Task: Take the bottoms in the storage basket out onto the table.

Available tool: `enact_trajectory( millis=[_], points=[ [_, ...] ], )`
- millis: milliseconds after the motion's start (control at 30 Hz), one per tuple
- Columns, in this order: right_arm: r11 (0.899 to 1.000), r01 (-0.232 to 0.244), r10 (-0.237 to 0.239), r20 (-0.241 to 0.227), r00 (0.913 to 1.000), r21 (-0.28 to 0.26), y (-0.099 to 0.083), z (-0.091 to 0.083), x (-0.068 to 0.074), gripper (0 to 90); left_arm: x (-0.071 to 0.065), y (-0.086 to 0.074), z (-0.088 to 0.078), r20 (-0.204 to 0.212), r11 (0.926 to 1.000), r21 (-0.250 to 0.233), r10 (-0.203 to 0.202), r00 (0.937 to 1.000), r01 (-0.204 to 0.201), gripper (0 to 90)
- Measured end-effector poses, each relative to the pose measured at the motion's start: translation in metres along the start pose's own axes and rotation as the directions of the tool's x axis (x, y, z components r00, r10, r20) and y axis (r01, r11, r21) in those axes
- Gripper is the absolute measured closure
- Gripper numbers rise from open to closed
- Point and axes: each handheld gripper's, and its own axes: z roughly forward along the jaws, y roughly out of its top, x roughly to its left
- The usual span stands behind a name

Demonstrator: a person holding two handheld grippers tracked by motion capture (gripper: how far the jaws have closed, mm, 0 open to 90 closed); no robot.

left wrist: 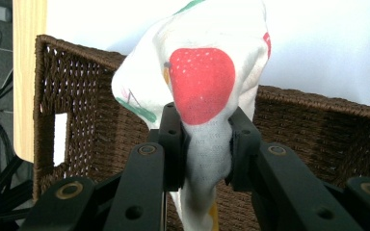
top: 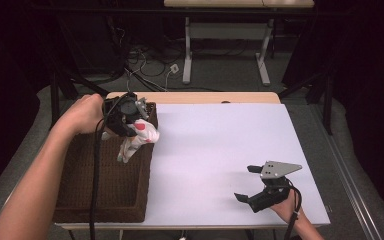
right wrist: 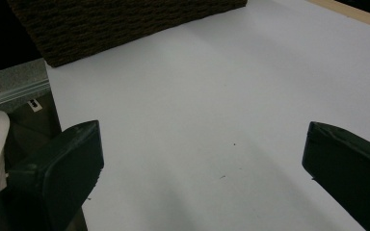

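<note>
You are working at a wood-edged table (top: 215,96) covered by a white sheet (top: 220,155), and 1 dark woven basket (top: 105,185) stands directly on it, at the sheet's left edge, running from near to far corner.

High view: fixed above the person's side, facing forward and down over the whole white surface (top: 220,150), far off.
Left gripper view: rides on the left claw (left wrist: 206,149), looking along its jaws, very close to the strawberry-print cloth (left wrist: 202,86) and wicker basket (left wrist: 91,96).
Right gripper view: rides on the right claw (right wrist: 202,163), low over the surface, facing across it.
Shared: basket and surface show in all three.
</note>
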Motion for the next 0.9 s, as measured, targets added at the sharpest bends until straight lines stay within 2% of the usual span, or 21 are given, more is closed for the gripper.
enact_trajectory(
  millis=[500, 633, 900],
  points=[
    [1.0, -0.001, 0.001, -0.002, 1.0, 0.0, 0.0, 0.0, 0.0, 0.5, 0.0, 0.022, -0.003, 0.0, 0.9995, -0.014, 0.029, 0.9996, -0.029, 73.4],
    [1.0, 0.0, 0.0, -0.004, 1.0, 0.009, 0.0, 0.0, 0.0, 0.5, 0.0, 0.029, -0.003, -0.002, 0.9988, -0.012, 0.048, 0.9988, -0.048, 73.4],
    [1.0, 0.0, 0.0, -0.003, 1.0, 0.009, 0.0, 0.0, 0.0, 0.5, -0.002, 0.038, -0.003, 0.004, 0.9985, -0.016, 0.053, 0.9986, -0.053, 73.3]
  ],
)
